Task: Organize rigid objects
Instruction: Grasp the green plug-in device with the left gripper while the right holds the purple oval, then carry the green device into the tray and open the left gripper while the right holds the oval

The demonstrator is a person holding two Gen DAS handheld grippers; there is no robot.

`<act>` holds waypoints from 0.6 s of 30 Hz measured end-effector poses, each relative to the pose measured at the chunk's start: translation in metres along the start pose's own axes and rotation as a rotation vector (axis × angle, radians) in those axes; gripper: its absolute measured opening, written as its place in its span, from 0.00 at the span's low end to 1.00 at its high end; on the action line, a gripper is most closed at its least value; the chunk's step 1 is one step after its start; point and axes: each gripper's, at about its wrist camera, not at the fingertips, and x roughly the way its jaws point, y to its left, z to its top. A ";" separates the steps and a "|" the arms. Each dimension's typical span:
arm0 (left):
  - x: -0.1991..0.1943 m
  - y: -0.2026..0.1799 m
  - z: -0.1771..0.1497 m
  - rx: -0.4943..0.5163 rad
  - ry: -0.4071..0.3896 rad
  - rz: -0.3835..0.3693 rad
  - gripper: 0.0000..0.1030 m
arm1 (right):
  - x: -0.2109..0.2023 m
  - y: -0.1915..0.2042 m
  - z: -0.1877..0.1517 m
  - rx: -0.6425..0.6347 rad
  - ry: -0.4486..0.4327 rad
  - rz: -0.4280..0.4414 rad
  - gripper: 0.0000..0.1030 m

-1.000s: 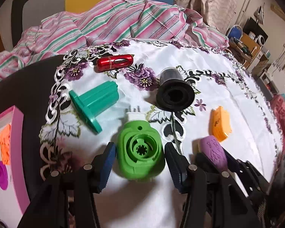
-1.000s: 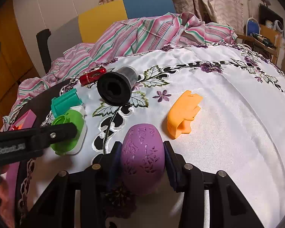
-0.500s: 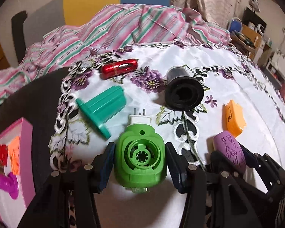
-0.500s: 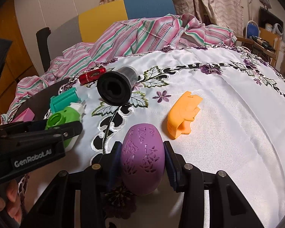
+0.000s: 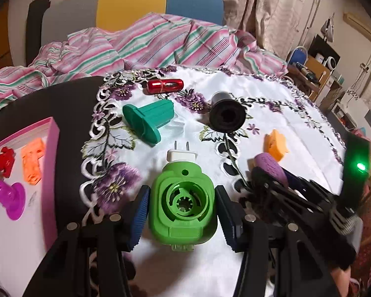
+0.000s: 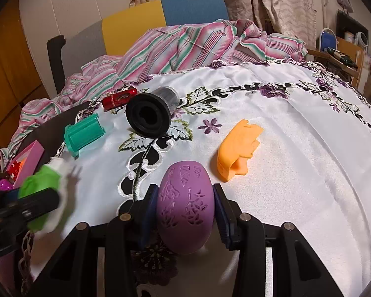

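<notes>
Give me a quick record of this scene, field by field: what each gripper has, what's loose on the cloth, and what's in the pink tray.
left gripper: jaws shut on green plug-in device
right gripper: jaws shut on purple egg-shaped piece
loose on tablecloth: red cylinder, teal flanged piece, black cup, orange piece
pink tray: red, orange, magenta pieces

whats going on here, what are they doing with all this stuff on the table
A person is sorting small plastic objects with two hand-held tongs. The left tongs grip a green plug-in device; the right tongs grip a purple egg-shaped piece. A pink tray at the left already holds several items. A teal part, black cylinder, red tube and orange piece lie on the tablecloth.
</notes>
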 end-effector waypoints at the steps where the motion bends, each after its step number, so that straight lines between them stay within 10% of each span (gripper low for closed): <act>1: -0.007 0.002 -0.003 -0.004 -0.007 -0.005 0.51 | 0.000 0.000 0.000 0.000 0.000 -0.001 0.43; 18: -0.082 0.077 -0.042 -0.119 -0.051 0.009 0.51 | 0.000 0.008 0.000 -0.038 0.003 -0.052 0.43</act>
